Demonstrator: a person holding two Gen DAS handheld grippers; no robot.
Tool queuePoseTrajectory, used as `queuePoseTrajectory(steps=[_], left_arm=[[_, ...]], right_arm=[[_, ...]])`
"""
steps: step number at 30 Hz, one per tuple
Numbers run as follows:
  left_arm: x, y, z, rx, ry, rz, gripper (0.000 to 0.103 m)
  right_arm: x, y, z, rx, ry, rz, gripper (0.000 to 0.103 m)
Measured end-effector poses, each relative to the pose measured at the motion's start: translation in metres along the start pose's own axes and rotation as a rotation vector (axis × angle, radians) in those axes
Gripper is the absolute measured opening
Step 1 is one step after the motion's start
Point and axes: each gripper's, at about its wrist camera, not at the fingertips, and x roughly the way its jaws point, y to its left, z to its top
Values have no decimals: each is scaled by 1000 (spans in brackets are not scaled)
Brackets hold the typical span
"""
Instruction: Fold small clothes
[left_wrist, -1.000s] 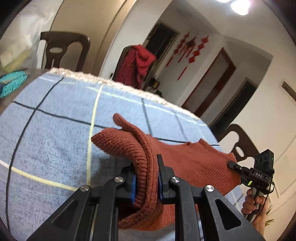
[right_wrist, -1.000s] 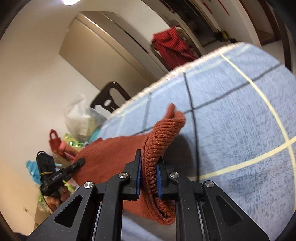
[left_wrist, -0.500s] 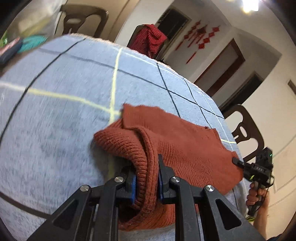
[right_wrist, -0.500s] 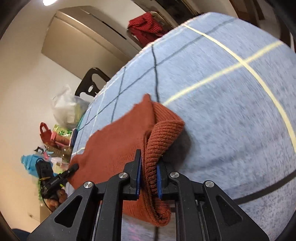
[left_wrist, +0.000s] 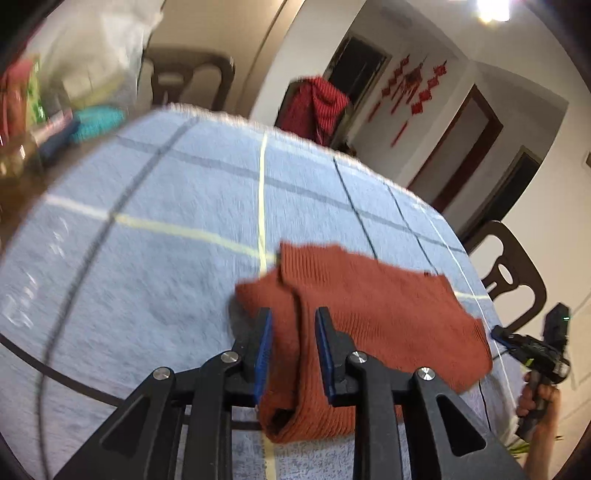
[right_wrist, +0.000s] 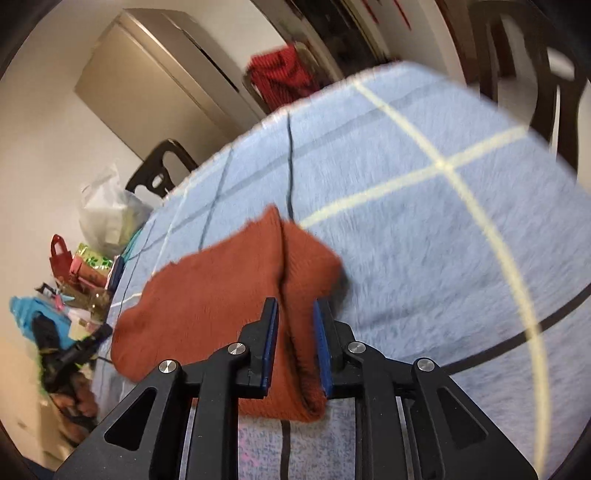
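Two parted claws astride sweater (left_wrist: 373, 314).

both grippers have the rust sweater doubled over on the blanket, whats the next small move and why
Probably draw both grippers straight back. The left gripper and right gripper stand with pads parted around the rust knit sweater, whose folded edge lies on the blue plaid blanket, so the fold looks laid down.

Bright ceiling lamp (left_wrist: 493, 9) glare — motion blur, fisheye-warped edges.
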Motion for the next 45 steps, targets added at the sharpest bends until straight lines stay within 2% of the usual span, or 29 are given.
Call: queuePoseTrajectory(steps=[2,4,6,9,10,11,12,16,19,24,27,30,34,37,39,42,45], left_arm=[[-6,-9,5,30,-28,10,26],[0,-24,8,70,-30,-22,26],[18,-34,5,101,12,-36,26],[53,-38,-2,128,82,9,26],[62,-37,-4,129,102,30,26],[70,-34,-6,127,115,41,26],[71,-31,-6,120,88,28,26],[71,-23,-1,88,95,8,26],[64,-22,1,77,101,4,26],[48,-23,-3,112,62,54,26],[54,-17,-11,117,87,60,26],[48,-18,-11,124,79,68,26],[33,-25,-3,145,28,85,26],[31,-38,-1,175,11,57,26],[42,-44,-2,190,30,44,27],[65,-40,-7,183,84,76,27],[66,-38,-10,178,81,71,27]], right_arm=[[-6,13,5,-53,-28,14,20],[3,25,7,-97,-14,20,20],[19,31,4,-123,31,12,20],[49,32,-1,-161,90,-54,20],[60,29,-2,-165,108,-86,15],[62,29,-3,-167,97,-91,14],[64,29,-3,-174,79,-94,14],[67,36,-3,-224,68,-135,14],[61,36,-2,-219,69,-132,16],[42,35,3,-216,-4,-148,17],[55,15,3,-181,57,-220,16],[48,9,4,-156,35,-194,16],[32,25,4,-204,-9,-175,17],[28,40,3,-243,-27,-138,17],[38,47,0,-273,-9,-129,17],[61,39,1,-255,49,-163,17],[64,28,2,-210,54,-162,17]])
